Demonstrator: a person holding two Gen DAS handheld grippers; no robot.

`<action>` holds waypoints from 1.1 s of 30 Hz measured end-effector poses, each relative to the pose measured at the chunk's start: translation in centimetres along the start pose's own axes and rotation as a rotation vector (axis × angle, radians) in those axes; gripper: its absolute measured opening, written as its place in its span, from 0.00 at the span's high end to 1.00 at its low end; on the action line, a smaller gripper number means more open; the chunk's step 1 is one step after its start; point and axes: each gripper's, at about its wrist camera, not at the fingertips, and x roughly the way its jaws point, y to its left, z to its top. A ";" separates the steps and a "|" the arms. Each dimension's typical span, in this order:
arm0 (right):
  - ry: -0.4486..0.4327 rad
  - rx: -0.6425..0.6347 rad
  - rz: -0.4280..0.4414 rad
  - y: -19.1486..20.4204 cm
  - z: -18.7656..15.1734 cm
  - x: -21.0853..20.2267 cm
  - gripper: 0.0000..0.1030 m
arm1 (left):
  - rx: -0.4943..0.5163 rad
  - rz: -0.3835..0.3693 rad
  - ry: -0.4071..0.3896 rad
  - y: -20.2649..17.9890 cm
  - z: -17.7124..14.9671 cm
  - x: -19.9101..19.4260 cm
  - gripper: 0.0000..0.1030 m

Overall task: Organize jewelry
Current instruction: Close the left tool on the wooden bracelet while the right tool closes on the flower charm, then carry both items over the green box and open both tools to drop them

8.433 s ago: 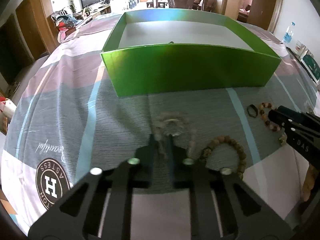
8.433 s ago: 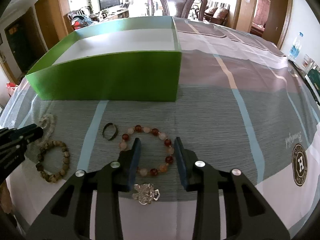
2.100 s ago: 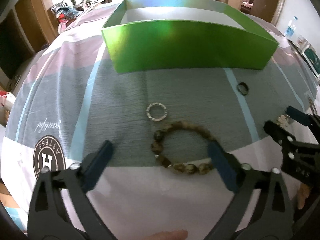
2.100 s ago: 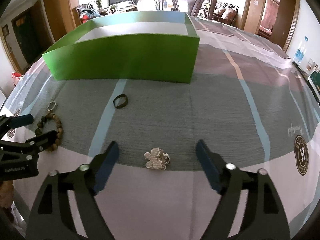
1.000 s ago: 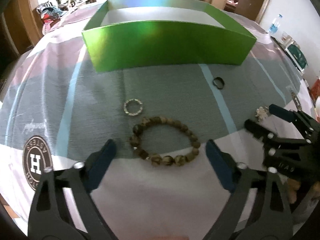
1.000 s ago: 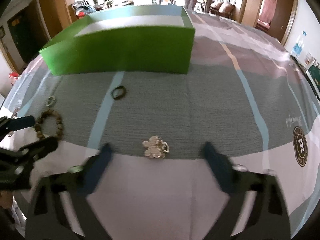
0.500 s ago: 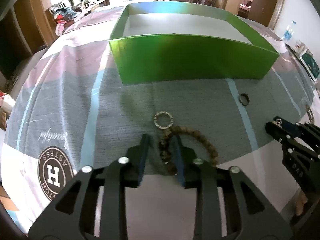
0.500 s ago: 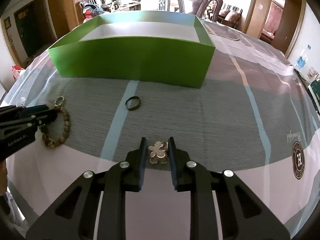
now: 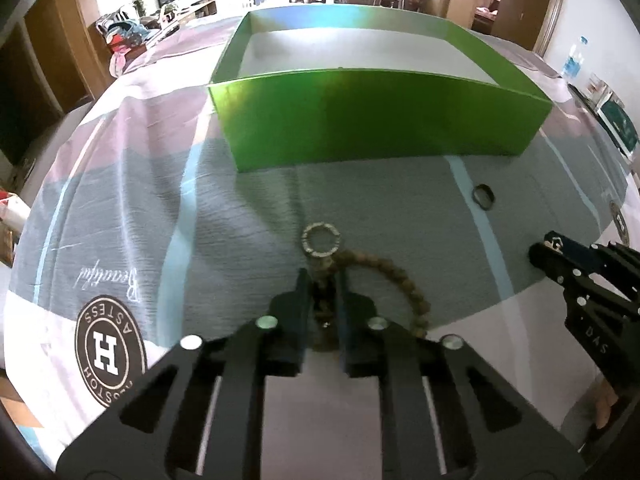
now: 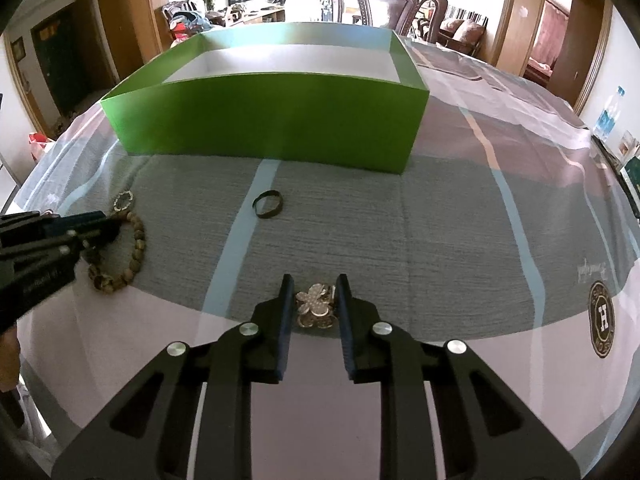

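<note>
My left gripper [image 9: 321, 280] is shut on the left side of a brown wooden bead bracelet [image 9: 404, 280] that lies on the cloth; it also shows in the right wrist view [image 10: 134, 244]. A small silver ring [image 9: 321, 239] lies just beyond it. My right gripper [image 10: 314, 288] is shut on a silver flower brooch [image 10: 316, 304] resting on the cloth. A dark ring [image 10: 268, 204] lies between the grippers and the open green box [image 10: 276, 116], which stands further back.
The table is covered by a grey, pink and white cloth [image 10: 460, 216] with round H logos. A wooden chair [image 10: 390, 0] stands behind the box. A water bottle [image 10: 608, 114] and boxes sit at the far right edge.
Over the last second both grippers went from wide open to shut, the left on the bead bracelet, the right on the flower brooch. The red bead bracelet seen earlier is gone from the cloth.
</note>
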 end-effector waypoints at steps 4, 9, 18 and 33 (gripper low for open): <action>0.000 0.000 -0.003 0.1 0.0 0.0 0.79 | 0.002 0.015 0.001 -0.2 0.0 -0.1 0.89; 0.004 0.001 -0.005 0.1 0.2 -0.2 0.79 | 0.011 0.024 -0.023 -0.6 0.1 -1.0 0.89; -0.081 -0.004 -0.001 0.2 1.7 -2.8 0.79 | 0.009 0.011 -0.077 -0.6 0.8 -3.3 0.89; -0.027 0.020 0.000 -0.2 1.4 -1.2 0.79 | -0.010 0.017 -0.054 0.1 0.2 -2.6 0.89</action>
